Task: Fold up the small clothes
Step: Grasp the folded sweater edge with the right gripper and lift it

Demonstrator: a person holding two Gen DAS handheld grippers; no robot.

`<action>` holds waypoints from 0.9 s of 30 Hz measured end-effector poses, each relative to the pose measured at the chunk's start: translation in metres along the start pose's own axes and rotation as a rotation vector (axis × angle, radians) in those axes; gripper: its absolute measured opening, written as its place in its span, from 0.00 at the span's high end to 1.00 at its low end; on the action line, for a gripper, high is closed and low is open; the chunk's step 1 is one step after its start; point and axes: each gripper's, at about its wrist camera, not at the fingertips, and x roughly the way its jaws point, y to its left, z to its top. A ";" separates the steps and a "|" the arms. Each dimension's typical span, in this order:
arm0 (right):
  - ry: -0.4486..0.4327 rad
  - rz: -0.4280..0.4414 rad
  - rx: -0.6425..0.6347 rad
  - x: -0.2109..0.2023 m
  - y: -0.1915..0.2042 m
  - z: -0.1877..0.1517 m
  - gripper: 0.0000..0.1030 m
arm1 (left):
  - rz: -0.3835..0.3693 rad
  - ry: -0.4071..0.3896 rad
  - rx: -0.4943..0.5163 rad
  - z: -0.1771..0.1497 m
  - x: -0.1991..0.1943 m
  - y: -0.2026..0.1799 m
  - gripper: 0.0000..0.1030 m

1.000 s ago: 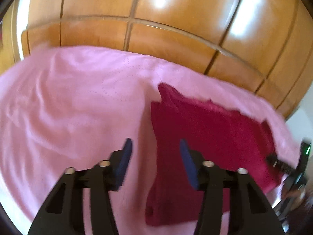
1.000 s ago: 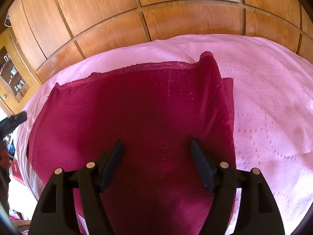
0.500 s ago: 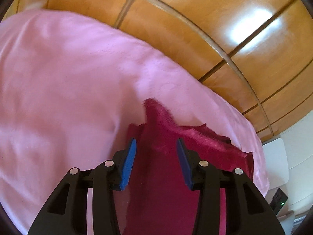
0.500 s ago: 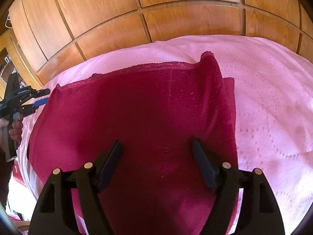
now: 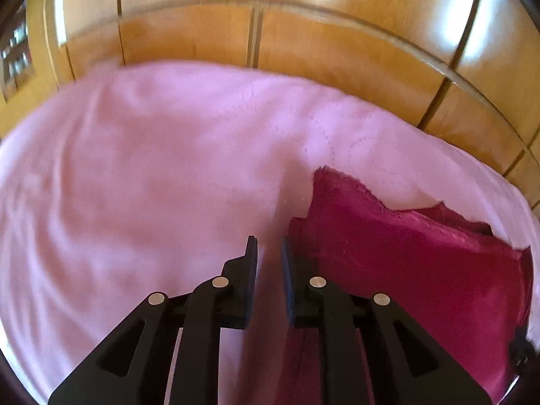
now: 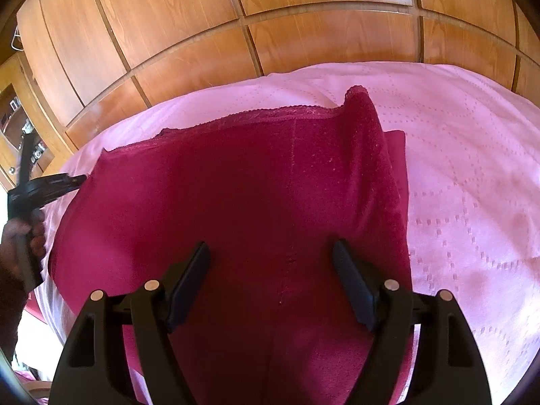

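A dark red garment [image 6: 256, 195] lies spread flat on a pink bedspread [image 6: 472, 175], its right edge folded over into a raised strip. My right gripper [image 6: 271, 263] hovers open over the garment's near middle, holding nothing. In the left wrist view the garment [image 5: 405, 263] lies to the right, and my left gripper [image 5: 270, 253] is at its left edge with the jaws nearly closed; a narrow gap shows between the pads and I cannot tell if cloth is pinched. The left gripper also shows in the right wrist view [image 6: 67, 180], at the garment's far left corner.
Glossy wooden wardrobe panels [image 6: 270, 27] stand right behind the bed. A shelf unit [image 6: 20, 125] with small items is at the far left. The pink bedspread [image 5: 152, 185] stretches wide to the left of the garment.
My left gripper has swung around to the garment's left edge and its jaws have narrowed from wide open to almost closed. My right gripper has stayed still and open.
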 end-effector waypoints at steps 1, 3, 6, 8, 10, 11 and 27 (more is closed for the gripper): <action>0.001 -0.001 -0.001 0.000 0.001 0.000 0.25 | -0.006 -0.015 0.007 -0.002 -0.007 0.000 0.88; 0.003 -0.003 -0.003 0.000 0.001 0.000 0.25 | -0.003 -0.055 0.050 -0.016 -0.030 -0.008 0.88; 0.011 0.003 -0.003 0.000 0.001 0.002 0.24 | -0.015 -0.099 0.118 -0.038 -0.054 -0.023 0.88; 0.018 0.007 0.001 -0.001 0.000 0.003 0.24 | -0.023 -0.111 0.158 -0.051 -0.062 -0.033 0.88; 0.030 0.014 0.005 -0.004 -0.001 0.006 0.24 | -0.026 -0.109 0.199 -0.067 -0.069 -0.044 0.79; 0.032 0.024 0.017 -0.009 -0.002 0.008 0.24 | -0.032 -0.109 0.211 -0.072 -0.071 -0.046 0.70; 0.090 0.216 0.358 -0.041 -0.095 -0.031 0.19 | -0.093 -0.059 0.265 -0.110 -0.061 -0.069 0.65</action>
